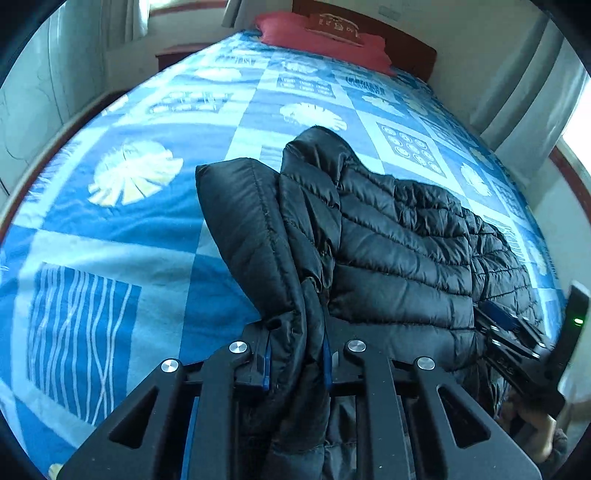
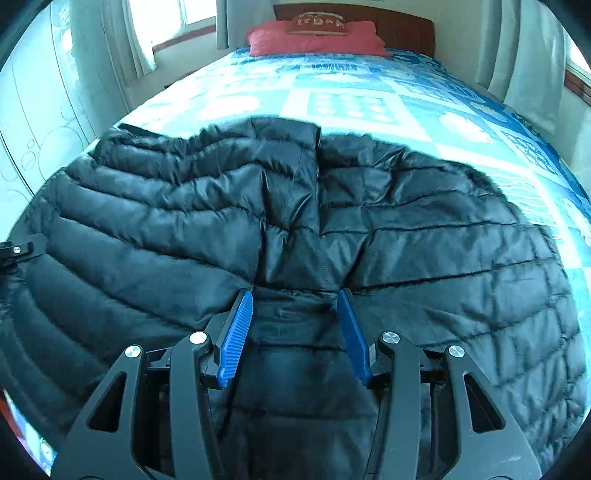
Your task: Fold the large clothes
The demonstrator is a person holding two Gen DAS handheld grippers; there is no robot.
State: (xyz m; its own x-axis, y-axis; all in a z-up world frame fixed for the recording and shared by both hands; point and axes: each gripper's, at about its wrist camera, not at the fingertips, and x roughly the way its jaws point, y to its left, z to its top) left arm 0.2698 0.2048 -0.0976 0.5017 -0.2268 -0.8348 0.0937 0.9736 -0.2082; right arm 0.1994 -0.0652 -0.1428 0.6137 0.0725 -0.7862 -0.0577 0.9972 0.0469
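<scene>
Left wrist view: left gripper jaws pinch the black puffer jacket narrow; right gripper jaws half-wide around a fold. Slick fabric could slip out on the bed.

black quilted jacket, blue patterned bedspread, red pillow

The black quilted puffer jacket runs off the bottom and left edges in the right wrist view, so its hem isn't visible. In the left wrist view, the bunched fold buries most of the left gripper's blue fingers, only thin edges peek out. The right gripper is cut off at the right edge there, jaws too hard to read. The lettering on the brown cushion atop the red pillow is too small to make out.
</scene>
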